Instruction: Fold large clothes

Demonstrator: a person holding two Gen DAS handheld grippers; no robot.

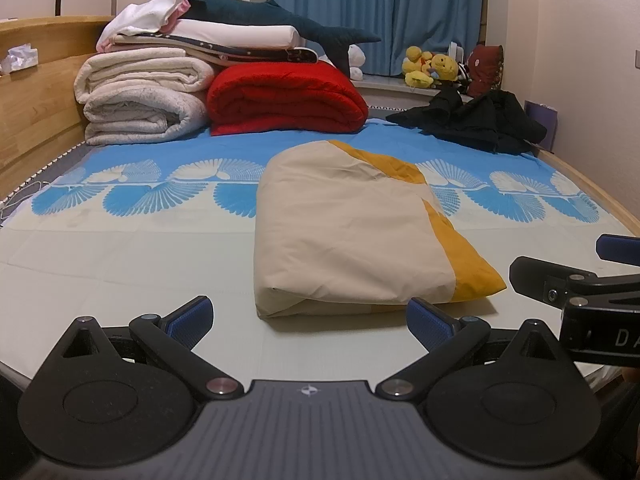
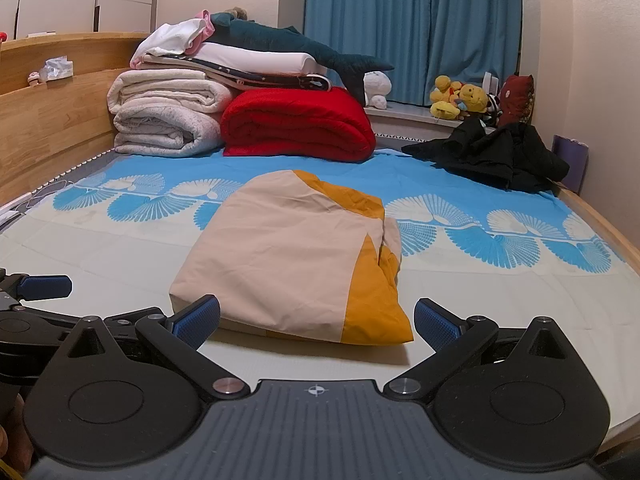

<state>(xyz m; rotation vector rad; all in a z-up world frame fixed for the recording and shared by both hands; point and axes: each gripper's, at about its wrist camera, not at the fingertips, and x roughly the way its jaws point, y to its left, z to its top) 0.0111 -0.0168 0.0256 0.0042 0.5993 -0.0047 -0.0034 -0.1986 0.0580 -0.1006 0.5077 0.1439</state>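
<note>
A beige and mustard-yellow garment (image 1: 348,232) (image 2: 292,256) lies folded into a compact rectangle in the middle of the bed. My left gripper (image 1: 310,322) is open just short of its near edge, nothing between the blue pads. My right gripper (image 2: 318,322) is also open, level with the folded garment's near edge, not touching it. In the left wrist view the right gripper (image 1: 576,276) shows at the right edge. A crumpled black garment (image 1: 476,120) (image 2: 496,154) lies at the far right of the bed.
Folded white blankets (image 1: 140,96) and a red blanket (image 1: 284,98) are stacked at the far end, with a plush shark (image 1: 280,20) on top. The wooden bed frame (image 1: 36,120) runs along the left. Plush toys (image 2: 460,100) sit on the sill under blue curtains (image 2: 412,20).
</note>
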